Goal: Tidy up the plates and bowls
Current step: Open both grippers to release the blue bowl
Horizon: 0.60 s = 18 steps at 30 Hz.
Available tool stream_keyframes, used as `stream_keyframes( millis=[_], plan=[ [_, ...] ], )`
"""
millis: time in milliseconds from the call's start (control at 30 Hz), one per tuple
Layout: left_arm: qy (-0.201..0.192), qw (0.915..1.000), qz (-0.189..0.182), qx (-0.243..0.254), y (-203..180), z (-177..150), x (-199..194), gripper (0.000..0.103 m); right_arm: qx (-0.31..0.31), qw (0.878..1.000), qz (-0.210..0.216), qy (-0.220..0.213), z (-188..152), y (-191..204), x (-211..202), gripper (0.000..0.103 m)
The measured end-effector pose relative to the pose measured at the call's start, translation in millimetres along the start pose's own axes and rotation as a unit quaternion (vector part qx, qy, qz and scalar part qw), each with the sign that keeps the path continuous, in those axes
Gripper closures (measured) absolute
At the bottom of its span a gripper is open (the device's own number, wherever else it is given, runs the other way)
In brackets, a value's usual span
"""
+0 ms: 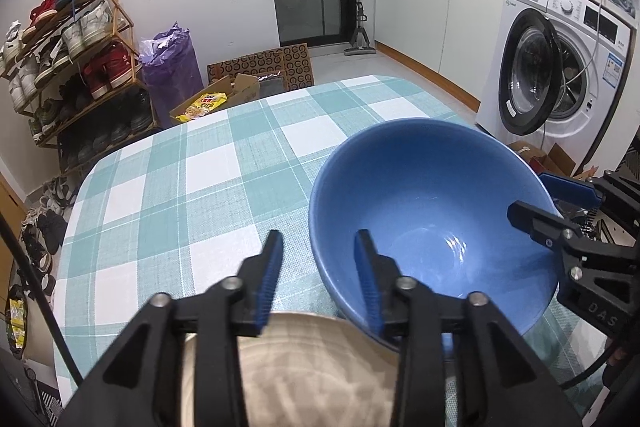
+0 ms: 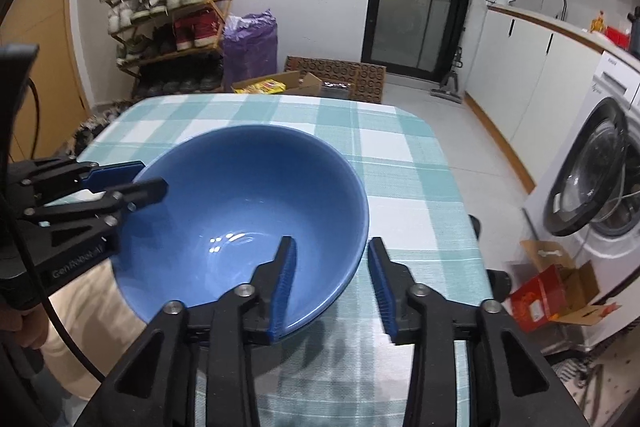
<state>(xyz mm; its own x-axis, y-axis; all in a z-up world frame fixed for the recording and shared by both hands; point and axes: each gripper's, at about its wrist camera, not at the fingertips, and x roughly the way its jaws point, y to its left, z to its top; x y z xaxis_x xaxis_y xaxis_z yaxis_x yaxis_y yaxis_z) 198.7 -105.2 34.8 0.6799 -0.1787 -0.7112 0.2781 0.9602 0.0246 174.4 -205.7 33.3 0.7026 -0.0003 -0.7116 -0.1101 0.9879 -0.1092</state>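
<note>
A large blue bowl (image 1: pixel 432 211) sits tilted on the checked tablecloth, partly over a beige plate (image 1: pixel 304 367). My left gripper (image 1: pixel 318 279) is open and straddles the bowl's left rim, one finger inside and one outside. My right gripper (image 2: pixel 332 287) is open and straddles the bowl's (image 2: pixel 244 211) right rim the same way. The right gripper shows in the left wrist view (image 1: pixel 556 211). The left gripper shows in the right wrist view (image 2: pixel 132 187). The beige plate (image 2: pixel 92 311) lies under the bowl's left side.
The table (image 1: pixel 192 163) has a teal and white checked cloth. Past its far edge are a cardboard box (image 1: pixel 216 99), a purple bag (image 1: pixel 172 63) and a shoe rack (image 1: pixel 72 59). A washing machine (image 1: pixel 560 67) with its door open stands to the right.
</note>
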Motion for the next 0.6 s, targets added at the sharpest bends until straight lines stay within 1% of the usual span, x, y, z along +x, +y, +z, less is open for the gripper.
stream_keyframes(
  millis=[33,67,133,167,233,333,367,400,467,500,567,600],
  plan=[
    [0.0,1.0,-0.003,0.0,0.6,-0.1,-0.4,0.058,0.006,1.0,0.008,-0.004,-1.4,-1.9,-1.0,0.053],
    [-0.001,1.0,-0.004,-0.001,1.2,-0.3,-0.5,0.054,0.014,1.0,0.017,-0.007,-2.4,-4.3,-1.8,0.049],
    [0.002,1.0,-0.004,-0.004,2.4,-0.2,-0.1,0.054,0.029,0.999,0.038,-0.012,-5.0,-8.7,-3.3,0.045],
    [0.006,1.0,-0.005,-0.006,3.3,-0.3,0.7,0.054,0.035,0.998,0.044,-0.015,-6.3,-9.5,-3.9,0.039],
    [0.009,0.9999,-0.007,-0.012,5.5,0.1,1.8,0.053,0.05,0.997,0.056,-0.02,-8.6,-15.5,-3.6,0.033],
    [0.013,0.9996,-0.015,-0.02,7.9,-0.1,4.2,0.049,0.076,0.994,0.071,-0.025,-10.8,-26.4,-1.8,0.032],
    [0.015,0.9995,-0.017,-0.023,8.0,-0.1,5.0,0.043,0.085,0.993,0.078,-0.024,-11.8,-30.0,-0.6,0.03],
    [0.015,0.9993,-0.019,-0.03,9.1,0.1,5.7,0.033,0.089,0.992,0.082,-0.023,-12.6,-32.6,0.4,0.029],
    [0.011,0.9987,-0.025,-0.042,11.2,-0.7,5.0,0.02,0.097,0.991,0.087,-0.023,-14.0,-37.8,1.7,0.026],
    [0.009,0.9982,-0.032,-0.05,12.6,-0.5,4.4,0.02,0.102,0.991,0.086,-0.023,-13.8,-39.9,1.9,0.025],
    [0.012,0.9973,-0.046,-0.056,14.2,0.0,5.8,0.02,0.107,0.99,0.09,-0.023,-13.5,-42.4,1.6,0.019],
    [0.016,0.9969,-0.05,-0.059,15.2,0.1,7.3,0.019,0.108,0.99,0.092,-0.023,-13.4,-43.5,1.7,0.018]
  ],
)
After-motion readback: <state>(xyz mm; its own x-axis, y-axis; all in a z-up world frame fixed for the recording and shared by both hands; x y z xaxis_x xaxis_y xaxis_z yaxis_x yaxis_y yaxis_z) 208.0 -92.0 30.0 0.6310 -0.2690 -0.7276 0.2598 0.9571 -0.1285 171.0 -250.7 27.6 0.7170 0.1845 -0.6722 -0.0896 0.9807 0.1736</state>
